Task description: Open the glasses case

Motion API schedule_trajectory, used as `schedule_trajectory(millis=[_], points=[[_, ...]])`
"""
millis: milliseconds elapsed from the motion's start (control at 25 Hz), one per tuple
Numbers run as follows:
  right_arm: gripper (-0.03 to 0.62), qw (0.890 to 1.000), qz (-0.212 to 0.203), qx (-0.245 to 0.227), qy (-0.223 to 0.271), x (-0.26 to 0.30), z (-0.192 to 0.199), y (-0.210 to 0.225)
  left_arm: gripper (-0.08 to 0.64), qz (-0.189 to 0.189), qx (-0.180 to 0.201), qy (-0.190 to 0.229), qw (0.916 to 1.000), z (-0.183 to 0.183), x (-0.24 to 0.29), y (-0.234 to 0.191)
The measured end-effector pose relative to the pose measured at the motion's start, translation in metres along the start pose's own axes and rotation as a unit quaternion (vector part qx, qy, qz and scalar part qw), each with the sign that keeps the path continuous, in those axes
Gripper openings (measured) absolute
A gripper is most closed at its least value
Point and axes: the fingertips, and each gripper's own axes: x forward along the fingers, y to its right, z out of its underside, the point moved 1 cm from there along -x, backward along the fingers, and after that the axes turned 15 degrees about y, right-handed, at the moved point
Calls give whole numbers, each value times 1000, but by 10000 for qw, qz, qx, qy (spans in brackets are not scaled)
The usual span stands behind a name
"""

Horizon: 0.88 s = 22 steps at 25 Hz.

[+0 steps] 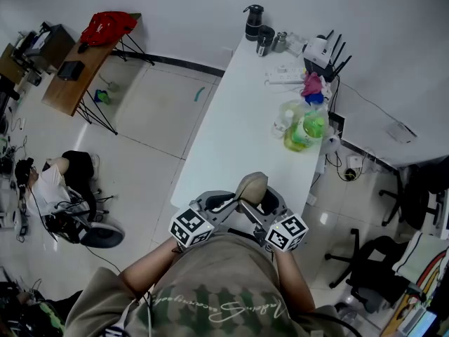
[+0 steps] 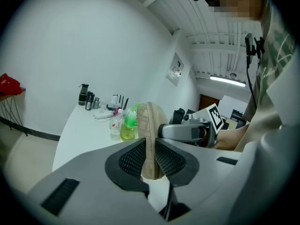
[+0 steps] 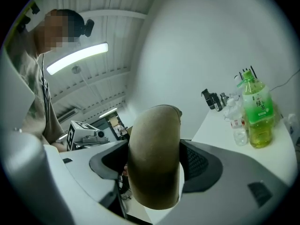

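Observation:
A tan glasses case is held up over the near end of the white table, between my two grippers. My left gripper comes at it from the left and my right gripper from the right. In the left gripper view the glasses case stands edge-on, its seam facing me, and the left gripper pinches its narrow edge. In the right gripper view the broad rounded shell of the glasses case fills the wide gap of the right gripper, both pads against it. The case looks closed.
Further along the table stand a green drink bottle, a clear bottle, a pink object, a white router and a black flask. A wooden side table and a seated person are at left; office chairs at right.

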Motion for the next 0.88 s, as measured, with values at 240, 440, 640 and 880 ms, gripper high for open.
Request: schedule_trajectory(millis=[240, 440, 640, 880], points=[[325, 9996, -287, 64, 33, -2, -4, -6, 60, -190, 54, 32, 9998, -2, -4, -10], [325, 9968, -710, 317, 188, -4, -9, -18, 60, -647, 214, 141, 9976, -5, -8, -27], [325, 9925, -777, 743, 579, -12, -16, -20, 60, -304, 52, 289, 9991, -13, -8, -22], [325, 9809, -1521, 1068, 570, -20, -22, -36, 104, 69, -260, 252, 9993, -11, -6, -17]])
